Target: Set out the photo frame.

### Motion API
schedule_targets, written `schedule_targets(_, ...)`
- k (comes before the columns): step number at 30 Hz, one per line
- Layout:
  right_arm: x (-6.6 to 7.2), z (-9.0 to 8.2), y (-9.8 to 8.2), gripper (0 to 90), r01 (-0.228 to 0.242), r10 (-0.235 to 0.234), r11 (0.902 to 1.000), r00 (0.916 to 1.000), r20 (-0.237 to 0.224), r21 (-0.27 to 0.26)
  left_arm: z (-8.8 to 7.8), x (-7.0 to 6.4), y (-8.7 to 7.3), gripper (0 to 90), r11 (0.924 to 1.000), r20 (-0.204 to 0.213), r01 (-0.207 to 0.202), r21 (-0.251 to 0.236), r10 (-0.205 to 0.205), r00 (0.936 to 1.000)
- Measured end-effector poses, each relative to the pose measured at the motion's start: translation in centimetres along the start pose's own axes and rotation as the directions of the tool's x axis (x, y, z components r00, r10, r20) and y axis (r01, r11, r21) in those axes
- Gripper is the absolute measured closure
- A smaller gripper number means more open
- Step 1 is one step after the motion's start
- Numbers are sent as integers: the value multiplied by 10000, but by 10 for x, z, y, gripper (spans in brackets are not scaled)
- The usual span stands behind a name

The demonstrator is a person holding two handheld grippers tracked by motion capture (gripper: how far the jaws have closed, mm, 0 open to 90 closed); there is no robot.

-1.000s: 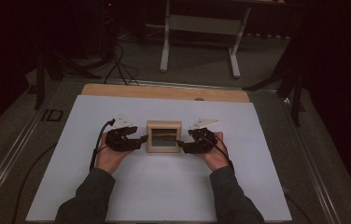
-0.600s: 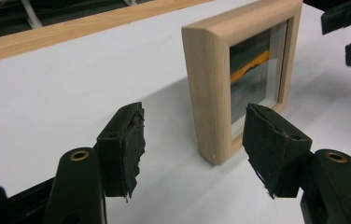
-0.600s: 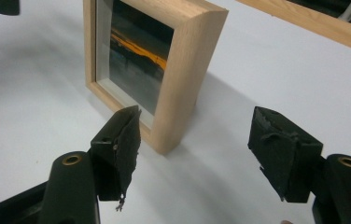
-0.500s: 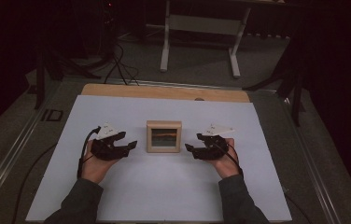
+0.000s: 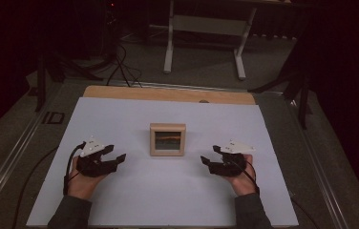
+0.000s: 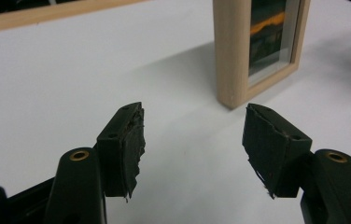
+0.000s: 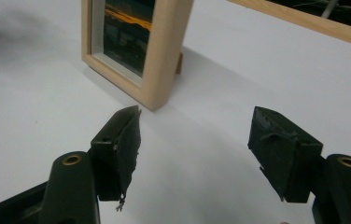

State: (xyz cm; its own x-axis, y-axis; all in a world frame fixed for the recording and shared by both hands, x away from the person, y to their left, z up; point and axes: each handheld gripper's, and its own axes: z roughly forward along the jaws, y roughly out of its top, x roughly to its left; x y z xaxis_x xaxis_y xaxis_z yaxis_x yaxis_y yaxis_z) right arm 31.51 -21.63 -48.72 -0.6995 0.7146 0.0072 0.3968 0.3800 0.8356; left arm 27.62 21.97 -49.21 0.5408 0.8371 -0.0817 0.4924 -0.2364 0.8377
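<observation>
A small light wooden picture frame stands upright at the middle of the white table top, with a dark photo streaked orange behind its glass. My left gripper rests open on the table to the frame's left, a clear gap away. My right gripper rests open to its right, also apart from it. In the left gripper view the picture frame rises just beyond the open gripper. In the right gripper view the picture frame stands ahead and left of the open gripper.
A wooden strip borders the table's far edge. Beyond it are a white stand's legs and cables on the grey floor. Black cables trail from both grippers toward the near edge.
Both grippers were at the frame's sides one second ago; they have let go and drawn outward and toward the person. The frame stays standing where it was.
</observation>
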Motion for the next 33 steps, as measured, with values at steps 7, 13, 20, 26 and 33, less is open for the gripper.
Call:
schedule_targets(7,-7,-17,-13,333,-166,172,9995,9996,240,-262,-10,1,-12,388,9999,-198,-3,161,7,9998)
schedule_targets(13,-9,-30,-23,329,-162,176,9993,9988,447,-331,-19,-2,-20,385,9999,-245,-11,142,14,9997)
schedule_targets(20,-11,-43,-32,323,-362,398,9977,9972,629,-574,-30,-5,-27,384,9998,-537,-190,106,196,9984)
schedule_targets(26,-9,-56,-42,309,-479,536,9960,9957,756,-754,-35,-4,-34,370,9993,-826,-304,228,321,9961)
schedule_targets(33,-12,-68,-49,255,-646,765,9908,9922,981,-1190,-45,-8,-42,344,9991,-1056,-388,189,406,9936)
